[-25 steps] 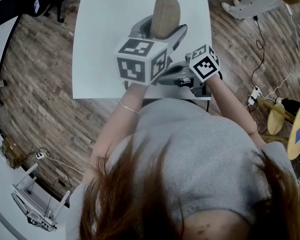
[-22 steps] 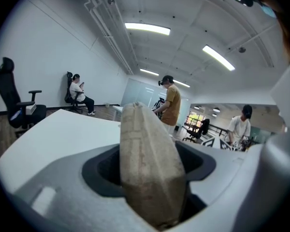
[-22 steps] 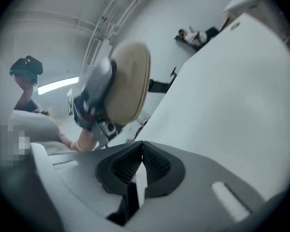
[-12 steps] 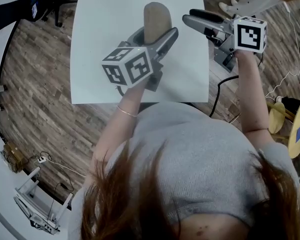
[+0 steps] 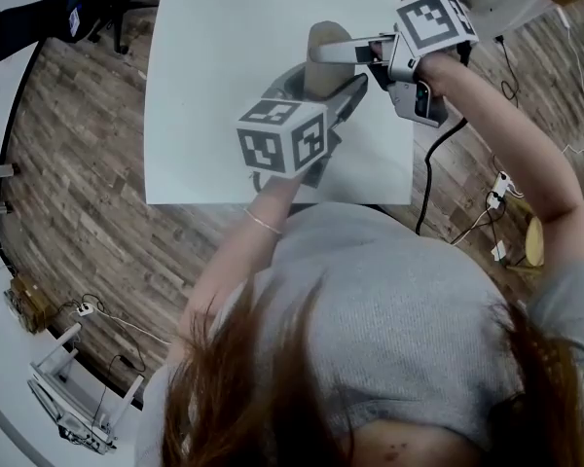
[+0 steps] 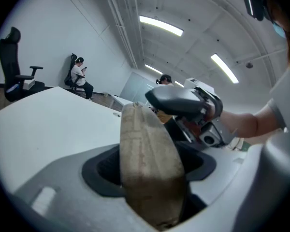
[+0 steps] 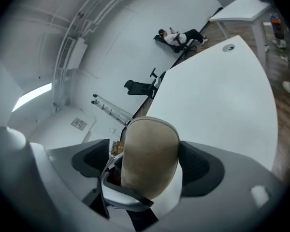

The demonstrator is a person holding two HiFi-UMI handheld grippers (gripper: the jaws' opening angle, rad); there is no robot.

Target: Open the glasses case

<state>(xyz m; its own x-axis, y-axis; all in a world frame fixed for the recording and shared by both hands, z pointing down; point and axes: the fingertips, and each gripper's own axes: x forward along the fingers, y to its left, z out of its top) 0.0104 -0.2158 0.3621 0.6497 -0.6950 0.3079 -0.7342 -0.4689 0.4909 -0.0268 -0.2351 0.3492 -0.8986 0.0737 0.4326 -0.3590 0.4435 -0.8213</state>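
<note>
A tan fabric glasses case (image 5: 318,49) stands on end over the white table (image 5: 204,95). My left gripper (image 5: 319,88) is shut on its lower part; in the left gripper view the case (image 6: 147,163) fills the gap of the left gripper (image 6: 150,170). From the right, my right gripper (image 5: 333,54) reaches across the case's upper end. Its jaws have just been opening and now stand wide on either side of the case (image 7: 150,161), a small gap on each side of the right gripper (image 7: 146,164). The case looks closed.
The table's near edge (image 5: 273,200) lies just in front of the person's body. A black cable (image 5: 430,178) hangs off the right side over the wooden floor. An office chair (image 6: 14,64) and a seated person (image 6: 79,76) are far behind the table.
My right gripper swung from near the body up and out to the right, then in over the case's top, and its jaws opened. The left gripper with the case sank slightly.
</note>
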